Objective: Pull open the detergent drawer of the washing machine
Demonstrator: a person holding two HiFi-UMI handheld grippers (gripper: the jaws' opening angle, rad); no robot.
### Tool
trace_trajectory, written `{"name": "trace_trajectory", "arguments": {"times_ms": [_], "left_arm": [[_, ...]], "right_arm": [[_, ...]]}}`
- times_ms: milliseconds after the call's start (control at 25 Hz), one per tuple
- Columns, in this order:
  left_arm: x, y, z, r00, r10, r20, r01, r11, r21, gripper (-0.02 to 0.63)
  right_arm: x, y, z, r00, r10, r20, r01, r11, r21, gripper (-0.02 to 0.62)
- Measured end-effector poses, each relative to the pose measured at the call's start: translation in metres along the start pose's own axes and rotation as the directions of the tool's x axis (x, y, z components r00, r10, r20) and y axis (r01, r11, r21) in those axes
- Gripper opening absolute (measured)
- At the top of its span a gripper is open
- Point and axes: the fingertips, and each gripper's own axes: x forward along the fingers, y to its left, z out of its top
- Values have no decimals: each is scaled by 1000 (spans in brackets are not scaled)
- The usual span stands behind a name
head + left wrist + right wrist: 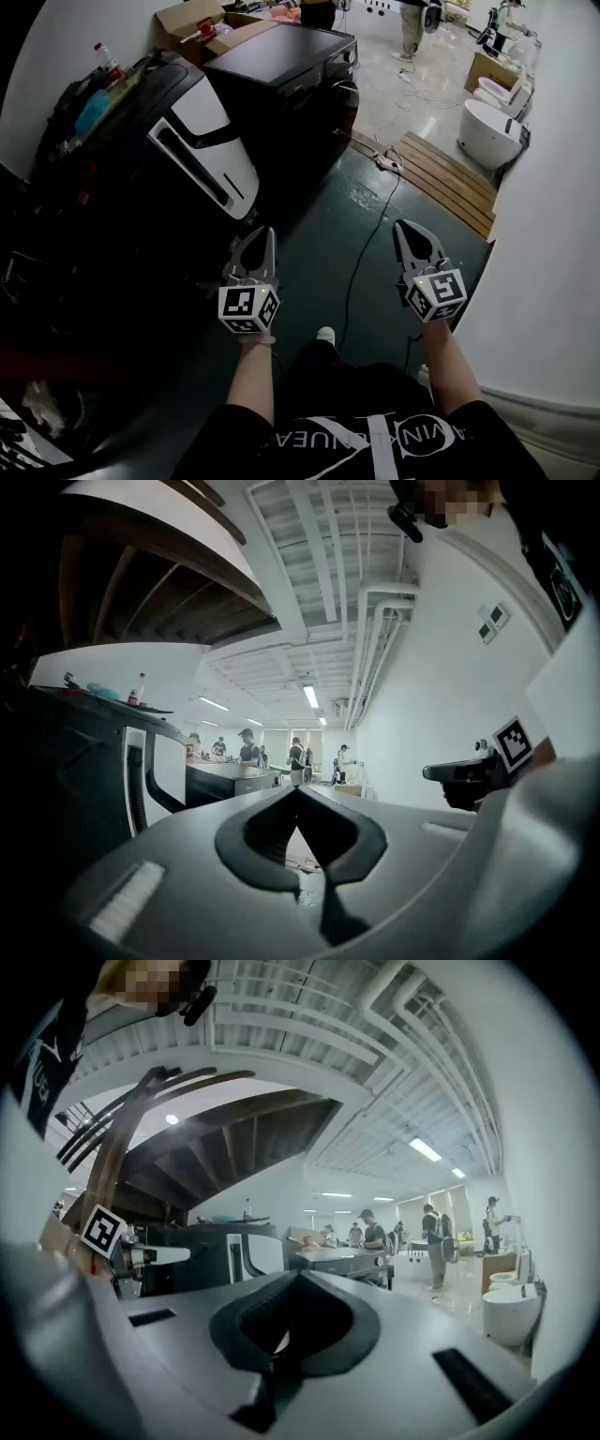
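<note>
Head view looks steeply down at two grippers held level over a dark floor [319, 225]. Left gripper [267, 234] has its jaws pressed together, with nothing between them. Right gripper [403, 228], well apart from it, also has its tips meeting on nothing.

Washing machine [216, 155] stands to the left, just beyond the left gripper: a dark body with a slanted white panel and a long dark slot. Neither gripper touches it. Its detergent drawer cannot be picked out in the dark.

A bottle [108, 61] and some clutter sit on its top. A second black machine [281, 56] stands farther back, with cardboard boxes [192, 19] behind that.

A thin cable [367, 246] trails across the floor between the grippers. To the far right lie wooden boards [450, 178], and beyond them a white tub [487, 131].

A plain white wall [553, 234] runs along the right. Far off the floor turns pale, and a person [411, 23] stands there. Both gripper views show a long room with ceiling strip lights and exposed pipes.
</note>
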Motion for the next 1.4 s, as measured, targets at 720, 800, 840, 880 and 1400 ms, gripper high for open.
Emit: {"name": "trace_trajectory", "arguments": {"times_ms": [720, 800, 840, 880, 1400], "left_arm": [[77, 46, -13, 997, -72, -36, 72, 997, -8, 9], [85, 50, -14, 995, -89, -38, 89, 996, -12, 18], [88, 51, -15, 994, -99, -38, 98, 995, -14, 22], [90, 52, -16, 993, -109, -38, 108, 994, -14, 39], [108, 67, -19, 992, -120, -41, 119, 992, -34, 124]], "right_arm": [[82, -9, -17, 999, -35, -34, 35, 999, 5, 11], [89, -10, -16, 999, -43, -31, 44, 999, 8, 11], [92, -10, -17, 999, -45, -29, 45, 999, 11, 11], [95, -10, -19, 998, -48, -28, 48, 999, 13, 11], [112, -12, -24, 997, -58, -44, 60, 998, 30, 11]]}}
